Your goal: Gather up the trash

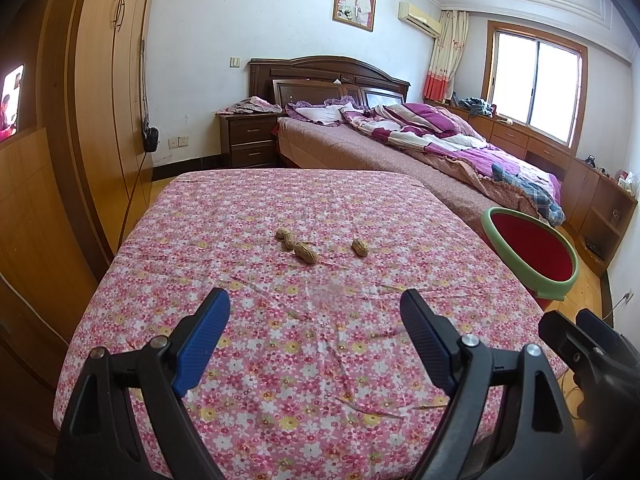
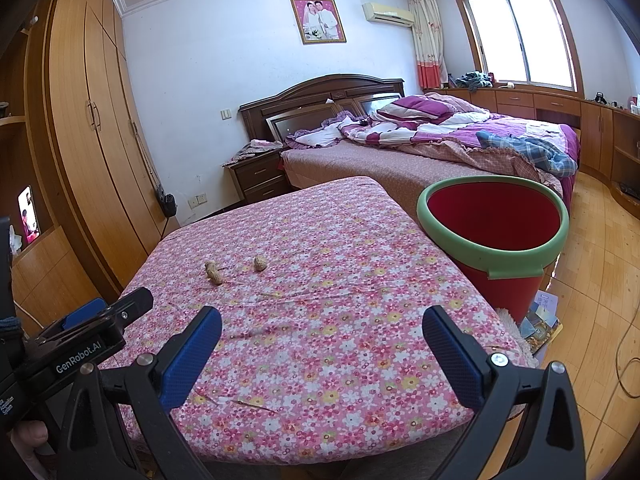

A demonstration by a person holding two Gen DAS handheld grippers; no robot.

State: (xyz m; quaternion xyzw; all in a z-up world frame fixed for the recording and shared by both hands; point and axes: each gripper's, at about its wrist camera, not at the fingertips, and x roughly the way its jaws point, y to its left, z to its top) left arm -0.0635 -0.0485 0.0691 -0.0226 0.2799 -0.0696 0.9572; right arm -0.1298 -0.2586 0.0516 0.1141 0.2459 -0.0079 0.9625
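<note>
The left gripper point(image 1: 314, 312) hangs over the near part of the counter point(image 1: 248, 360) with its jaws spread wide and nothing between them; the right gripper point(image 2: 322, 330) is likewise wide open and empty, low above the same pink flowered cloth. Ahead of both, near the middle of the counter, lie the peanut shells point(image 1: 306, 253); the left wrist view shows three pieces touching in a short row and a single shell point(image 1: 360, 247) just to their right; the right wrist view shows only two, the long one point(image 2: 213, 272) and the single one point(image 2: 260, 263), a little apart. The red bin point(image 2: 496, 216) with its green rim stands on the floor against the counter's right edge, seen whole and open only in the right wrist view; the left view catches just part of it point(image 1: 532, 276). Beyond it is the bed point(image 2: 400, 168).
</note>
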